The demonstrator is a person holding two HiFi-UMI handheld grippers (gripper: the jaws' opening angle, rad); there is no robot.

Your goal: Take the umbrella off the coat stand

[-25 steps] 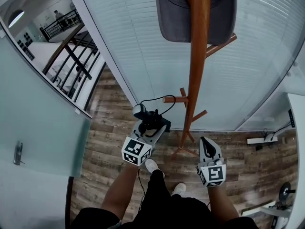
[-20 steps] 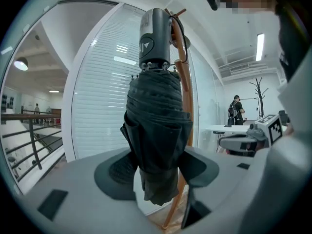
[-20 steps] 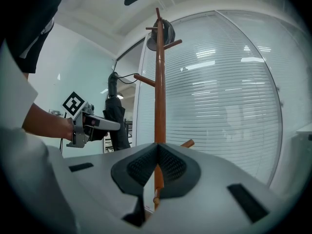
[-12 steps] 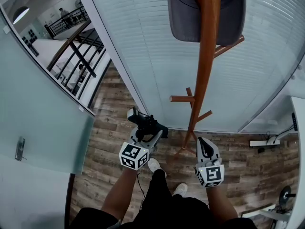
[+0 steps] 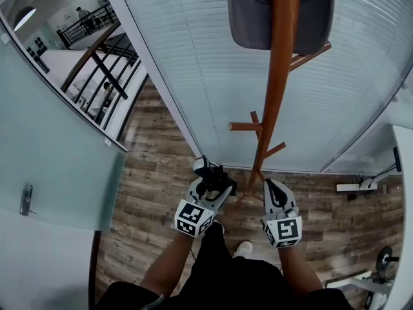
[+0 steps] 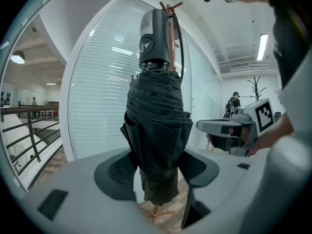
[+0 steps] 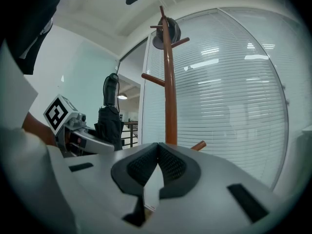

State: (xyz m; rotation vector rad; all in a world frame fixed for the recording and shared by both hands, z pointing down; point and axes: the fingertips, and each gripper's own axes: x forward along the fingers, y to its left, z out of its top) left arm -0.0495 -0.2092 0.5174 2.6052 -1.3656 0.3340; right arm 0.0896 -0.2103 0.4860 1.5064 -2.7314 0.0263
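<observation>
Left gripper [image 5: 214, 187]: pads clamped on the folded black umbrella [image 6: 157, 126], which stands upright, handle end up, its lower tip hidden behind the gripper body. Right gripper [image 7: 157, 165]: jaws pressed together, nothing between. Umbrella sits left of the wooden coat stand [image 5: 279, 89], clear of its pegs. From above it's only a small dark lump. Grey cap [image 5: 248, 18] high on the stand, top cut off.

I see the umbrella [image 6: 157, 126] as black folded cloth under a dark grey handle [image 6: 155, 38]. The coat stand [image 5: 276, 95] is reddish-brown wood, and the cap [image 5: 248, 18] on it is dark grey. My left gripper [image 6: 156, 169] and right gripper [image 7: 157, 172] are pale grey with black textured pads [image 7: 140, 167], and their cubes [image 5: 193, 217] carry black-and-white square markers. The floor [image 5: 155, 173] shows grey-brown planks. The blinds [image 5: 206, 76] are white with fine horizontal stripes.
</observation>
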